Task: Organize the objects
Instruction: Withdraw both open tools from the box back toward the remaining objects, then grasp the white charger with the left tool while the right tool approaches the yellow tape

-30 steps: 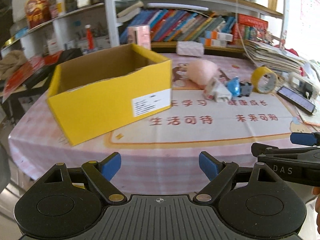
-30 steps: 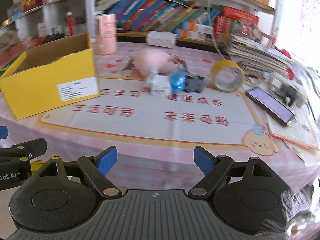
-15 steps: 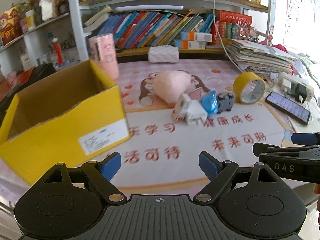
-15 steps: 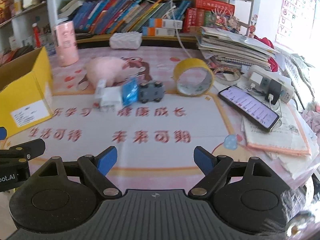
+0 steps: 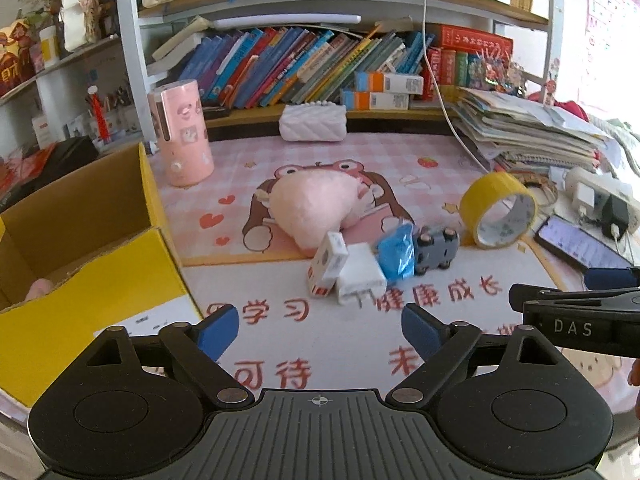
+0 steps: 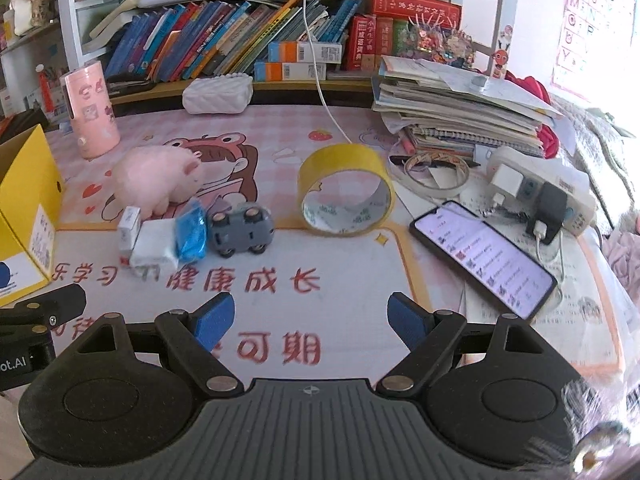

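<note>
A cluster lies mid-table: a pink plush toy [image 5: 316, 208], a small white box [image 5: 327, 262], a white charger [image 5: 360, 274], a blue packet [image 5: 396, 254], a grey toy car [image 5: 435, 247] and a yellow tape roll [image 5: 498, 209]. The same car [image 6: 241, 230] and tape roll [image 6: 346, 190] show in the right wrist view. An open yellow box [image 5: 88, 248] stands at the left with something pink inside. My left gripper [image 5: 320, 330] is open and empty, short of the cluster. My right gripper [image 6: 310, 318] is open and empty, short of the car.
A pink cylinder [image 5: 182, 132] and a white pouch [image 5: 313, 123] stand at the back before a bookshelf. A phone [image 6: 482, 258], a power strip with chargers [image 6: 540, 192] and a stack of papers [image 6: 452, 100] fill the right side.
Both grippers have moved forward and to the right over the table, so the cluster is nearer and the yellow box has slid to the left edge. Both stayed open.
</note>
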### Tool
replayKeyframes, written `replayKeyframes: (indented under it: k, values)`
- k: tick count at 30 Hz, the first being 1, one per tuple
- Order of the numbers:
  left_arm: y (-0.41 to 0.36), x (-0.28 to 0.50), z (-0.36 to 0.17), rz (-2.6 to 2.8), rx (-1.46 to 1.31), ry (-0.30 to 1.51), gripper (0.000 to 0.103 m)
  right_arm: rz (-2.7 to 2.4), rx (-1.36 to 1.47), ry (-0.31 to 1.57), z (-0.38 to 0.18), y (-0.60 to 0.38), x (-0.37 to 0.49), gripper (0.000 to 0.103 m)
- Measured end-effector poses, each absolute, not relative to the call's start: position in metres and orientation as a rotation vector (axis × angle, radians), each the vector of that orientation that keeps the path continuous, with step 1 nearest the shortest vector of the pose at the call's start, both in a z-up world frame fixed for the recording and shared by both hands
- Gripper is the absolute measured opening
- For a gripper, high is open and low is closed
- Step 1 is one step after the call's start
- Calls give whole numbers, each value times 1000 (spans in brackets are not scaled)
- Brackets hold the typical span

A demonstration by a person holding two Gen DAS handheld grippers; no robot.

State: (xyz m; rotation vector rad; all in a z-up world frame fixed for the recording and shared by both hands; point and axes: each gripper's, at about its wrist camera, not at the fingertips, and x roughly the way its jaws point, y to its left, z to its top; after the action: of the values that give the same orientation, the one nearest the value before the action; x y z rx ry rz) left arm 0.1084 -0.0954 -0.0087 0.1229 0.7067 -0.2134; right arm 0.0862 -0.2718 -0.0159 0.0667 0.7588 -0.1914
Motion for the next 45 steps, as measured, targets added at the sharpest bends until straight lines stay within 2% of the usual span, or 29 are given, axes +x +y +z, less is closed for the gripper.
replayKeyframes:
  k: [24, 30, 38, 41, 43, 45]
  values:
    - [-138, 157, -19, -124, 152, 742, 92, -148, 83, 750, -25, -326, 146, 87]
    - [-139, 178, -26, -71, 145, 756, 89, -140, 86, 754, -29, -333, 164, 87]
    - [-144, 208, -46, -50, 192, 821, 62, -99, 76, 721, -31, -334, 183, 95]
    - [-148, 211, -48, -58, 214, 801, 48, -95, 79, 729, -34, -335, 190, 96]
    - [-149, 214, -49, -76, 217, 799, 33, -100, 80, 732, -36, -336, 194, 99]
    - [-149, 215, -49, -90, 209, 803, 23, -110, 75, 730, -38, -336, 199, 100]
